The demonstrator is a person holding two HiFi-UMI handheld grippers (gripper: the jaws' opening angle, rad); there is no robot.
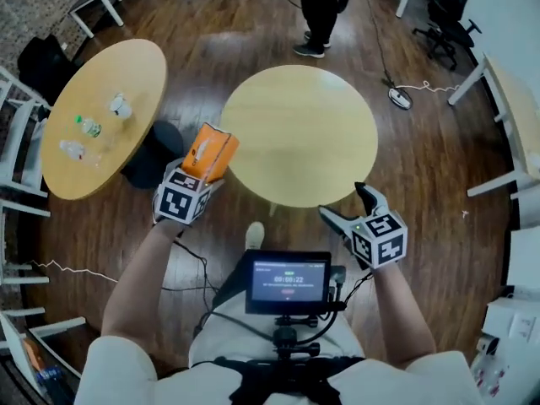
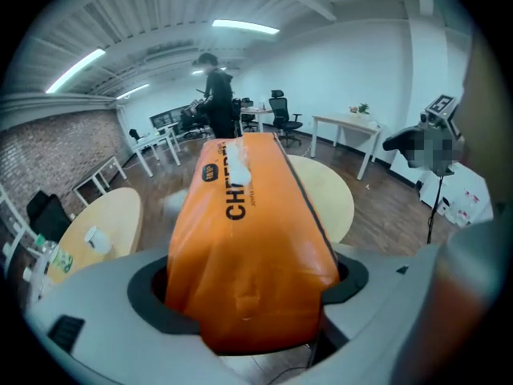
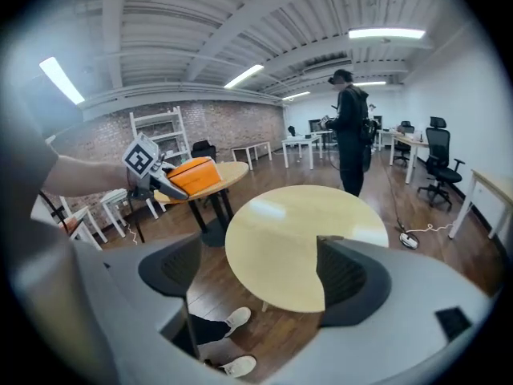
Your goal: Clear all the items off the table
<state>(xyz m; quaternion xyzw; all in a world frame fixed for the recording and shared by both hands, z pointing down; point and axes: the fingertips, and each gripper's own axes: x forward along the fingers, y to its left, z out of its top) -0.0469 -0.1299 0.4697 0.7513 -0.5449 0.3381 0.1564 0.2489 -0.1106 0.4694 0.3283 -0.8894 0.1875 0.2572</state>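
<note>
three things (image 1: 87, 126) on side table (image 1: 126, 66) — person (image 1: 321, 7) beyond, orange packet (image 1: 213, 148) in left gripper (image 1: 201, 174)

Orange pack (image 2: 248, 247) w/ black print; pale yellow table (image 1: 299, 133)

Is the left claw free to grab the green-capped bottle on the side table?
Probably not: the left claw is shut on an orange pack, so the bottle must wait until it lets go.

Near tbl (image 1: 299, 133) top open; L tbl (image 1: 126, 70): bottles (image 1: 87, 126) + cup (image 1: 120, 105) in way.
</note>
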